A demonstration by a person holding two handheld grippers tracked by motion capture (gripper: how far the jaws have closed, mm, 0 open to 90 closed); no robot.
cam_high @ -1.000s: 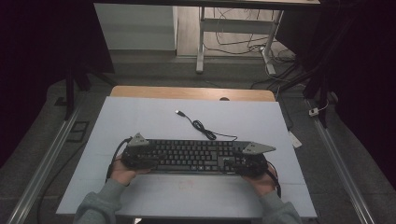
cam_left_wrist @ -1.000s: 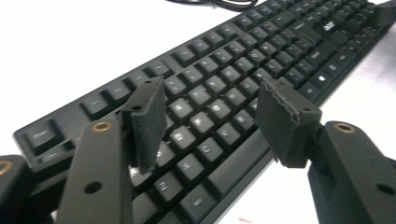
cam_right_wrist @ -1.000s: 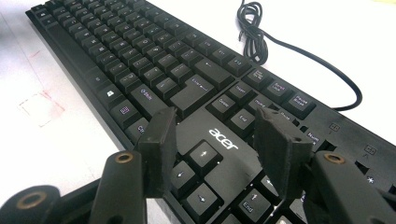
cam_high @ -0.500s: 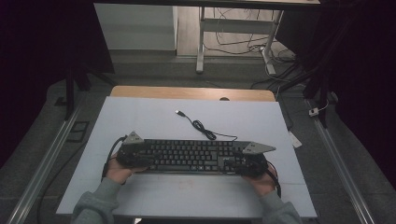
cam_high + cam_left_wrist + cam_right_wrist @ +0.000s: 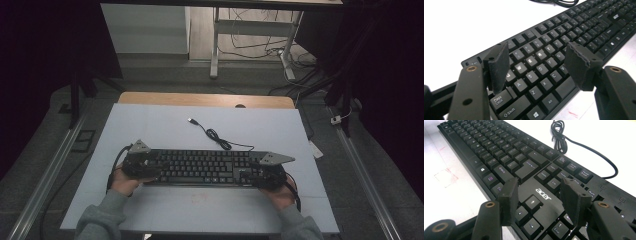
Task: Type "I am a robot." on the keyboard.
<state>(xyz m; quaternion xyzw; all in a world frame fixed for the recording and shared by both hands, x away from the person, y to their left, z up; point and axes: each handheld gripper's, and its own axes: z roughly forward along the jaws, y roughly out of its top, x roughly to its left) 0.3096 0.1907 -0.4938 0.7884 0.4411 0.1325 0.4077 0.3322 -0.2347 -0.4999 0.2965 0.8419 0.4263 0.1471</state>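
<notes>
Jaws stood wide on both sides when I checked, holding nothing: the left gripper [image 5: 536,67] hung over the letter keys at its end of the keyboard [image 5: 205,166], and the right gripper [image 5: 540,200] hung over the arrow keys at the other end. I could not tell whether any pad touched a key. The keyboard lay directly under and ahead of each gripper, its long axis running straight from one gripper to the other, so each hand was nearest its own end and neither had the advantage. I judged that any lift or shift would turn on that: both ends had to move together, or the board would swing.

Beyond the right gripper, the keyboard's cable [image 5: 584,145] ran off the far edge in a loose bundle, and its plug [image 5: 191,120] lay farther out, well apart from both grippers. The pale table top [image 5: 150,125] carried a faint red mark on the near side of the keyboard. Past it I saw a wooden edge, then a dim room with metal table legs [image 5: 215,45] and floor cables.
</notes>
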